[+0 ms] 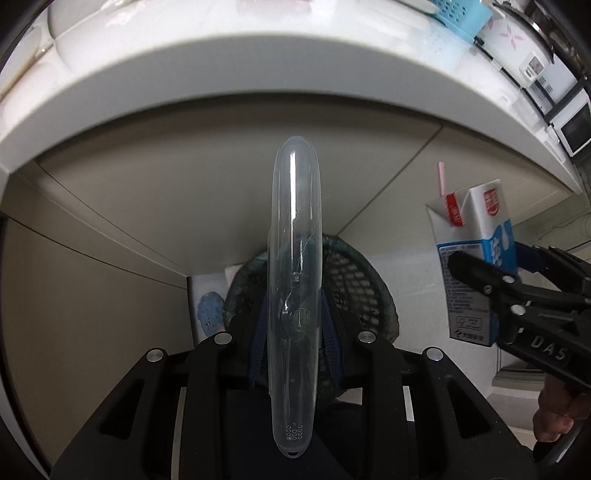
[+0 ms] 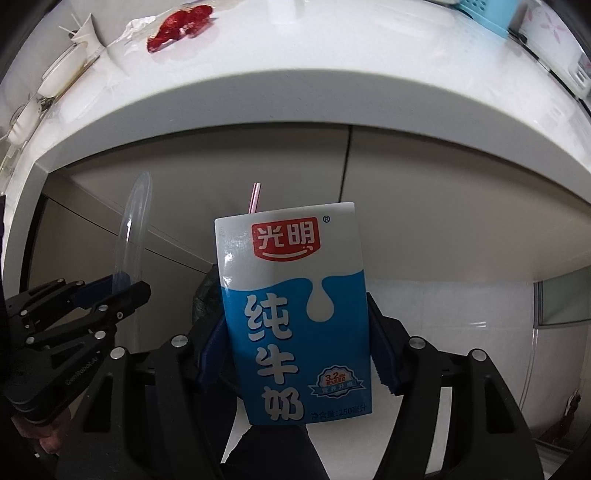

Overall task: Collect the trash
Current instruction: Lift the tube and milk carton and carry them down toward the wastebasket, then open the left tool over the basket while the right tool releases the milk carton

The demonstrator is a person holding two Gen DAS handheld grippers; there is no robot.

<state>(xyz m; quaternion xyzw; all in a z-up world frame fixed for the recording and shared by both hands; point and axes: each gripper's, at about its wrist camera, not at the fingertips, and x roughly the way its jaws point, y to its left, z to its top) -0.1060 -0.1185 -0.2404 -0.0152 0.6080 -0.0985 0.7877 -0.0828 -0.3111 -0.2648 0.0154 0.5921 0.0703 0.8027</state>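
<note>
Milk carton (image 2: pixel 295 317): upright, blue and white, pink straw (image 2: pixel 255 197) standing out of the top; clamped between the blue pads (image 2: pixel 211 354) of the right gripper (image 2: pixel 295 350), in the air below the edge of the white counter (image 2: pixel 258 107); seen again in the left wrist view (image 1: pixel 476 258), off to the right.

Clear plastic lid (image 1: pixel 294 295): thin, transparent, held on edge and upright, pinched between the blue pads (image 1: pixel 258 325) of the left gripper (image 1: pixel 293 332); rim reaches up towards the counter's underside; in the right wrist view (image 2: pixel 133 232) stands up to the left of the carton, well apart from it.

Right gripper: fingers spread to the carton's width, closed against both its sides; pointed forward at the cabinet front (image 2: pixel 424 206); in the left wrist view (image 1: pixel 480 280) comes in from the right edge, with part of a hand (image 1: pixel 554 417) below it.

Left gripper: fingers nearly together, only the thin lid between them; aimed forward and slightly down; in the right wrist view (image 2: pixel 122 288) comes in from the left, level with the right one.

Mesh bin (image 1: pixel 354 280): dark, lined with a bag, on the floor beyond the left gripper's fingers, partly hidden by the lid.

Counter top: red wrapper (image 2: pixel 181 26) and blue basket (image 1: pixel 458 14) lying on it.
</note>
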